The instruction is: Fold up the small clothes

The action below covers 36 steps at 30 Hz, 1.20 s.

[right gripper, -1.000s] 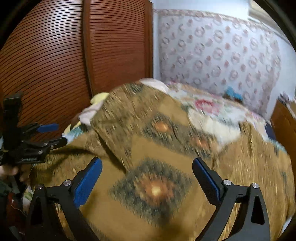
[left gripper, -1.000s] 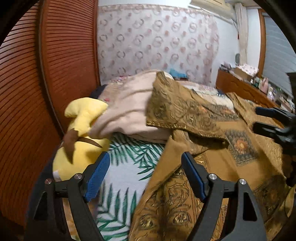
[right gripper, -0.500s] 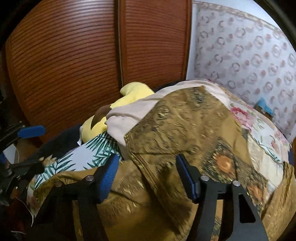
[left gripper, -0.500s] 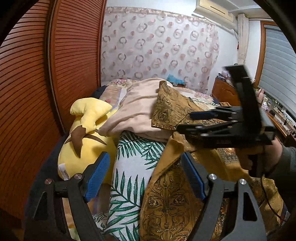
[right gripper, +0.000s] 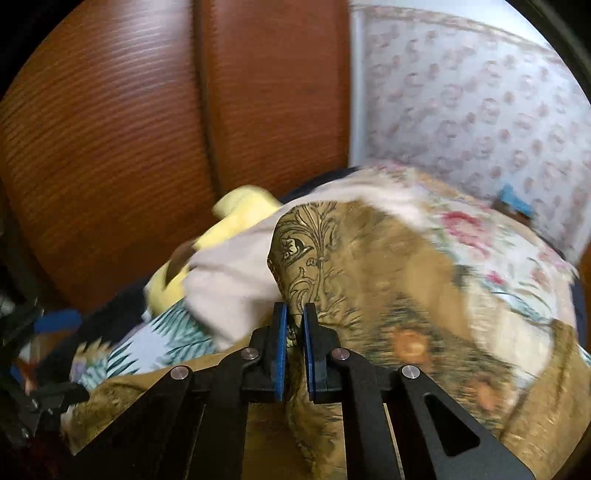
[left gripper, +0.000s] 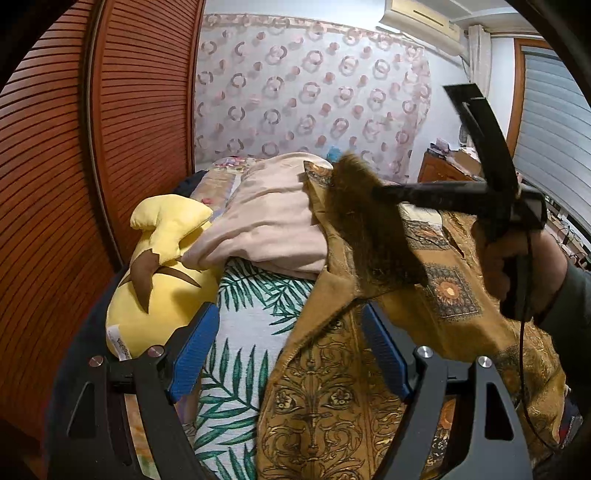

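So the gold-brown patterned garment (left gripper: 332,398) is spread over the bed, lying partly on the palm-leaf sheet (left gripper: 240,369) and running up against a beige blanket (left gripper: 266,221) bunched behind it. In the left wrist view the left hand-held gripper (left gripper: 288,354) is wide open with nothing pinched, its blue pads (left gripper: 192,354) sitting either side of the garment's left edge, one over the sheet and one over the fabric. That view also gives you the right hand-held gripper (left gripper: 376,192) from the side, carried by the person's hand (left gripper: 517,266) with a dark sleeve, and a blurry flap of the garment hangs from its tip, lifted clear of the rest. You can't really read the jaws from there though. The right wrist view sorts that out: the right hand-held gripper's jaws are closing, nearly together, with a fold of the garment's ornate-print edge caught between the blue pads (right gripper: 280,347) and standing up in front of them. That view is smeared with motion blur, so the background is mushy. The yellow plush toy (left gripper: 162,273) shows crisp on the left in the left view, against the slatted wooden doors (left gripper: 74,166), but it's just a yellow smudge in the right one. Only the left view catches the air conditioner (left gripper: 421,18) up top and the cluttered dresser (left gripper: 447,166) by the window.
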Motion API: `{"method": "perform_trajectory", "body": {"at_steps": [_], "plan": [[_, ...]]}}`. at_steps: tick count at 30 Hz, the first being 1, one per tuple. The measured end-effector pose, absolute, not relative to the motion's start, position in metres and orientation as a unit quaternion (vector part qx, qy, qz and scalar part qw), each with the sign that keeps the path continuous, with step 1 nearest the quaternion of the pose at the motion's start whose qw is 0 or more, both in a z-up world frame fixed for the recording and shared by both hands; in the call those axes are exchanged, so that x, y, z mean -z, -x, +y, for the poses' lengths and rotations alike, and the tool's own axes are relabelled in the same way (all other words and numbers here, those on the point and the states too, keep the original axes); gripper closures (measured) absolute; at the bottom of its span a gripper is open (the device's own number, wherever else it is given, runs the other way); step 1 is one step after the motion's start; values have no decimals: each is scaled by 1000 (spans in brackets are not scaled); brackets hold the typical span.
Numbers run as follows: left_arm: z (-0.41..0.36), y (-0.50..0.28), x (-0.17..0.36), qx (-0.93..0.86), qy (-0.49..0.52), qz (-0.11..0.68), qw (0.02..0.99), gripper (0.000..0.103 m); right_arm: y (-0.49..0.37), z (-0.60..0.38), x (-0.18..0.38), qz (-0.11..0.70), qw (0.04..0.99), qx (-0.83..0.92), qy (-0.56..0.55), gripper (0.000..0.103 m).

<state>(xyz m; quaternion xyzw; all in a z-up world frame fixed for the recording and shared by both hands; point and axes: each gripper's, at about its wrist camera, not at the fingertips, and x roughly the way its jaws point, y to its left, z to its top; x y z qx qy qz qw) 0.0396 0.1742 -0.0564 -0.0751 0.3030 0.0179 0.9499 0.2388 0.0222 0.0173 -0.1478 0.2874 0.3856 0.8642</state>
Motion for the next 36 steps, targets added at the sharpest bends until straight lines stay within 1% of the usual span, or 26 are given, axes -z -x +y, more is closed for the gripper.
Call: {"method": "perform_trajectory", "body": {"at_steps": [3,5,6,9,11,13,16,19,24,25,29,36], "plan": [[169,-42,56,-9,77,302,950,23,-259,-9,-19,307,887,-327,111,93],[164,-45,57,-2,78,303,950,23,-267,-23,-15,319,896,-287,118,68],[161,-47,57,2,78,303,950,23,-270,-29,-12,325,898,-270,123,64],[149,-53,57,16,73,304,950,23,-273,-44,-7,333,895,-269,123,58],[139,-59,56,24,69,306,949,23,-269,-53,-6,331,896,-266,131,51],[129,-67,56,31,64,308,949,23,-263,-63,-7,328,895,-269,134,48],[114,-76,54,41,56,311,948,23,-253,-85,-8,333,894,-271,128,39],[97,-87,51,54,48,314,947,23,-241,-113,-12,336,896,-260,132,38],[64,-107,52,76,30,324,942,23,-229,-150,-1,349,897,-233,142,38],[59,-110,52,79,28,326,942,23,-228,-155,0,357,900,-208,136,38],[30,-123,54,97,11,339,936,23,-227,-176,0,372,899,-200,114,38],[-12,-138,54,125,-19,352,927,23,-213,-232,-10,366,909,-180,85,38]]}}
